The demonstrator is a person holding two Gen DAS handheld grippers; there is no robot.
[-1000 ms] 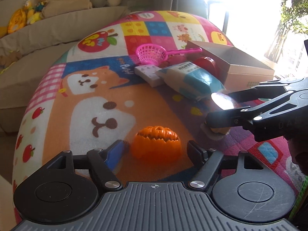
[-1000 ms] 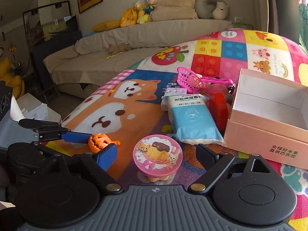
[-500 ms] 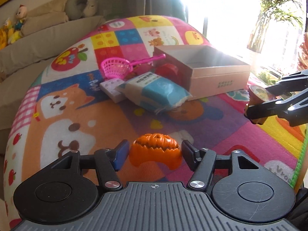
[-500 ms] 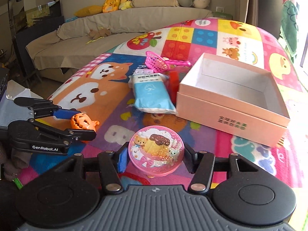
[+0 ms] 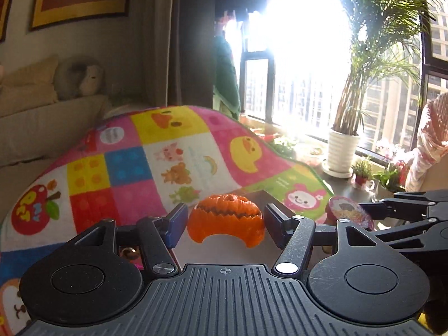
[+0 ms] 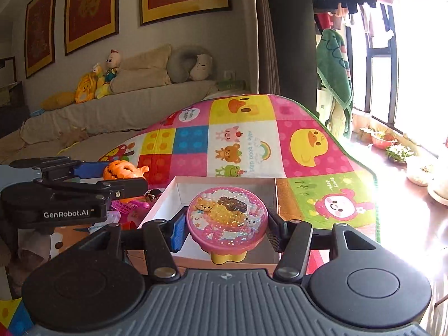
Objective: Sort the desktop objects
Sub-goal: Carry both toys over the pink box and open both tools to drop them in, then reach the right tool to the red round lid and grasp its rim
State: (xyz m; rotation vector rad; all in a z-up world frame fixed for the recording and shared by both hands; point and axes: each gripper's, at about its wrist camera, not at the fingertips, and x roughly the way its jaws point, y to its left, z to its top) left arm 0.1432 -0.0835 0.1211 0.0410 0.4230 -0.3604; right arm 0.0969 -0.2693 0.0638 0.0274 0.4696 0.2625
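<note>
Left view, left gripper [image 5: 225, 219]: jaws closed on the pumpkin [image 5: 225, 216], held aloft above the box [image 5: 263, 194], of which only a dark corner shows behind it.
Left view, right gripper [image 5: 372, 212]: comes in from the right edge, gripping the pink toy [image 5: 350, 215].
Left view, surroundings: play mat [image 5: 168, 162] beyond, bright window [image 5: 308, 56] washing out detail.
Right view, right gripper [image 6: 226, 225]: jaws clamped on the pink toy [image 6: 226, 215], poised over the near wall of the box [image 6: 224, 184], whose white inside looks bare.
Right view, left gripper [image 6: 112, 176]: at left with the pumpkin [image 6: 123, 169], beside the box's left wall, above leftover clutter [image 6: 131, 204].
Step in hand: likely dropping both toys into the box.
Doing it well: bring each load inside the walls, lower close to the floor before letting go, keep the grippers apart so they do not knock, release one at a time.
</note>
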